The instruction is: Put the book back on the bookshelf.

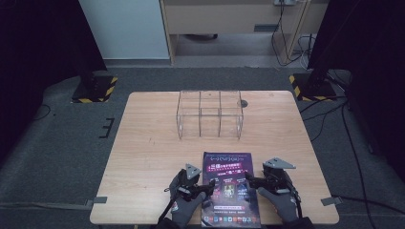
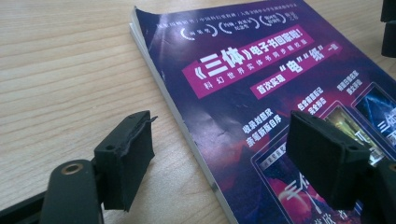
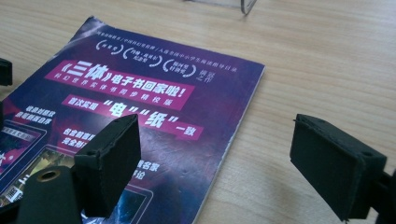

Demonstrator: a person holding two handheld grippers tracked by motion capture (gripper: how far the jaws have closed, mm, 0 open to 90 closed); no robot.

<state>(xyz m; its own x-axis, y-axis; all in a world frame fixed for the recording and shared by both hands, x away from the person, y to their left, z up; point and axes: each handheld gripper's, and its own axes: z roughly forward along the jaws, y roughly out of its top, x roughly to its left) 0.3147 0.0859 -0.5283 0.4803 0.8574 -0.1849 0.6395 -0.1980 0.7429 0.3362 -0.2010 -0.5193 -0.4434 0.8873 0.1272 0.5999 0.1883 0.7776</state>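
Purple booklet (image 1: 230, 186) lying flat, thin, floppy; both grippers, left (image 2: 219, 158) and right (image 3: 233, 163), straddling side edges, jaws apart; pinching edges likely best.

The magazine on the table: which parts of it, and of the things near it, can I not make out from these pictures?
- Magazine: its near corners, high view, are covered by the left gripper and right gripper and the gloved hands.
- Its lower part: cut off by the bottom edge in both gripper views.
- Its small white print: too small to read in the high view.
- Clear acrylic organizer: cut off by the top edge in the right gripper view.
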